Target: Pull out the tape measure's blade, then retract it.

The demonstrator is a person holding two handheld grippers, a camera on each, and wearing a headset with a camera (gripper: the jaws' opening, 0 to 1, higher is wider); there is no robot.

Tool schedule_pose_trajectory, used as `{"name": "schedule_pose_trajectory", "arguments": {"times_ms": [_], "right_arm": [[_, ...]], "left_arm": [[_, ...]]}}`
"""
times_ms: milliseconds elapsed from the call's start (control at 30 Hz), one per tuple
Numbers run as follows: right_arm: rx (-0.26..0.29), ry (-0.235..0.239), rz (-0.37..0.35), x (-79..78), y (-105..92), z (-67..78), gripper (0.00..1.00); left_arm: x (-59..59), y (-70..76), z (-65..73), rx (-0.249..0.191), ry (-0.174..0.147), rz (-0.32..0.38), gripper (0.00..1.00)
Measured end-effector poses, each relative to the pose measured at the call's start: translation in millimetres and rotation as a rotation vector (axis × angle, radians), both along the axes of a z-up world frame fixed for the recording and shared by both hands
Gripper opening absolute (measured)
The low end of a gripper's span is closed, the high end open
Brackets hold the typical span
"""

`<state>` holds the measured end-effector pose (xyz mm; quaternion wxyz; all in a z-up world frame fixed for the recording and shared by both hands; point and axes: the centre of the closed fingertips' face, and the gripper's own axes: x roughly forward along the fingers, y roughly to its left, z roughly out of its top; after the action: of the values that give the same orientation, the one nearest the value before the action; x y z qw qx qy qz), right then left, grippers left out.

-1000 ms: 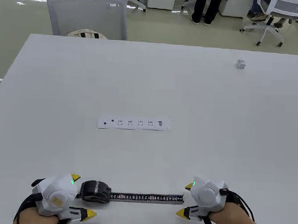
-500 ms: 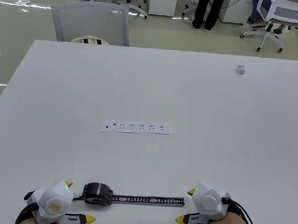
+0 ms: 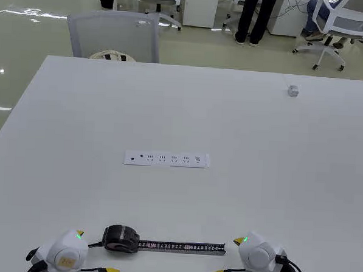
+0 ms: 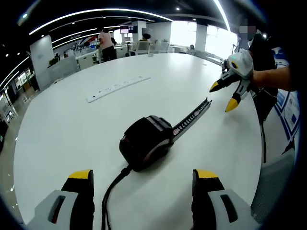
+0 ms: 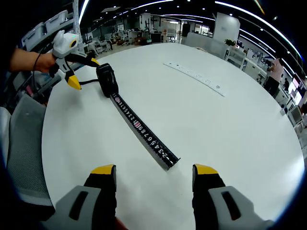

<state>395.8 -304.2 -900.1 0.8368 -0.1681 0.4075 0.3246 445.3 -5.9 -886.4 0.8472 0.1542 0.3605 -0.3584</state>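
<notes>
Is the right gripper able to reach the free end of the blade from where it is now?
Probably yes. The right gripper is open, and the blade end lies flat on the table just ahead of its jaws, with nothing between them.

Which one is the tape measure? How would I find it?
Look at the near edge of the big white table, between the two grippers. The tape measure is the chunky black case lying by the left gripper, with its dark numbered blade stretched toward the right gripper. Unlike the flat white power strip in the table's middle, it is black and rounded.
</notes>
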Motion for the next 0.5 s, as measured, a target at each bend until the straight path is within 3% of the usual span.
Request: {"name": "schedule_pose_trajectory", "arguments": {"times_ms": [500], "right_arm": [[0.044, -0.019, -0.094, -17.3, 3.1, 7.1, 0.73]], "left_arm": [[-16.9, 9.9, 4.3, -0.017, -0.002, 0.122, 0.85]]}}
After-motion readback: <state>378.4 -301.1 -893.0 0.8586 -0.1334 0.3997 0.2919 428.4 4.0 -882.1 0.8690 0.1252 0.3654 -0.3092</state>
